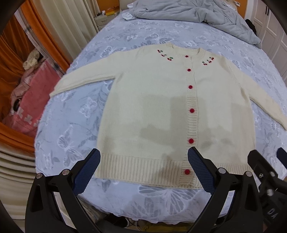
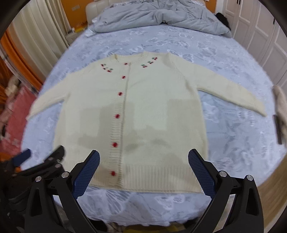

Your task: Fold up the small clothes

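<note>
A cream knitted cardigan (image 1: 154, 107) with red buttons and cherry embroidery lies flat and buttoned on the bed, sleeves spread out to both sides; it also shows in the right wrist view (image 2: 152, 114). My left gripper (image 1: 143, 157) is open and empty, hovering over the hem at the cardigan's left half. My right gripper (image 2: 143, 157) is open and empty, over the hem at the right half. The right gripper shows at the left wrist view's right edge (image 1: 265, 166), and the left gripper at the right wrist view's left edge (image 2: 41, 161).
The bed has a blue butterfly-print sheet (image 1: 71, 125). A crumpled grey duvet (image 1: 188, 12) lies at the head of the bed. A pink bag (image 1: 34, 100) and orange curtains are to the left. White wardrobe doors (image 2: 260, 41) stand to the right. A cream cloth (image 2: 281, 107) lies at the bed's right edge.
</note>
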A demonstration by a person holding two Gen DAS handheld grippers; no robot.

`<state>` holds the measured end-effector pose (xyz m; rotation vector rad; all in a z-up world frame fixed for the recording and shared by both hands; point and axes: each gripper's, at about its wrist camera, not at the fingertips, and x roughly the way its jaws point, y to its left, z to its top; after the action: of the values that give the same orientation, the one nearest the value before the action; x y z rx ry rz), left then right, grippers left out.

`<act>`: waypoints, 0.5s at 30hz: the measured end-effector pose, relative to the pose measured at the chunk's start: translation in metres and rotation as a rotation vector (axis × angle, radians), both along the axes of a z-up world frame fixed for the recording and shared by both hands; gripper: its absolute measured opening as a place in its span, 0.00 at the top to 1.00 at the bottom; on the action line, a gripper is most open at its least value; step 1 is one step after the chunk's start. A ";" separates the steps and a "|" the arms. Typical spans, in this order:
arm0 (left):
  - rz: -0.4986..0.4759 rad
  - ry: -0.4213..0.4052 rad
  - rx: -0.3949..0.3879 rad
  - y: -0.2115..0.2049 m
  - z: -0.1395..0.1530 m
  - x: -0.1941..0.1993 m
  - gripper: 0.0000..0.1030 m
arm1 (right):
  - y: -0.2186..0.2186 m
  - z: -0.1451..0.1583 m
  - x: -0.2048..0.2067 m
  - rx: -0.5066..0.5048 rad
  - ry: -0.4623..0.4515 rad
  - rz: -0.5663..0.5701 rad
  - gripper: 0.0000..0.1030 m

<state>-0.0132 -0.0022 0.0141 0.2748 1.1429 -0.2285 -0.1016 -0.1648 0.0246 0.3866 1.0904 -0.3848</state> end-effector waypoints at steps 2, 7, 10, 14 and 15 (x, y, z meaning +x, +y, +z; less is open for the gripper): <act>0.007 0.011 -0.026 0.003 -0.004 0.003 0.07 | -0.014 -0.005 -0.004 0.031 -0.028 -0.016 0.05; 0.049 0.032 -0.123 0.026 -0.018 0.022 0.06 | -0.101 -0.036 -0.025 0.135 -0.053 -0.143 0.05; 0.088 0.021 -0.169 0.042 -0.025 0.034 0.06 | -0.182 -0.066 -0.046 0.209 -0.079 -0.284 0.08; 0.135 0.021 -0.196 0.058 -0.039 0.051 0.06 | -0.299 -0.107 -0.077 0.287 -0.118 -0.508 0.24; 0.151 0.025 -0.203 0.061 -0.043 0.056 0.06 | -0.327 -0.117 -0.086 0.306 -0.139 -0.571 0.27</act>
<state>0.0427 0.0590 -0.0292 0.0063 1.1496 -0.2125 -0.1878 -0.4919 -0.0926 0.9921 0.8899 -0.6853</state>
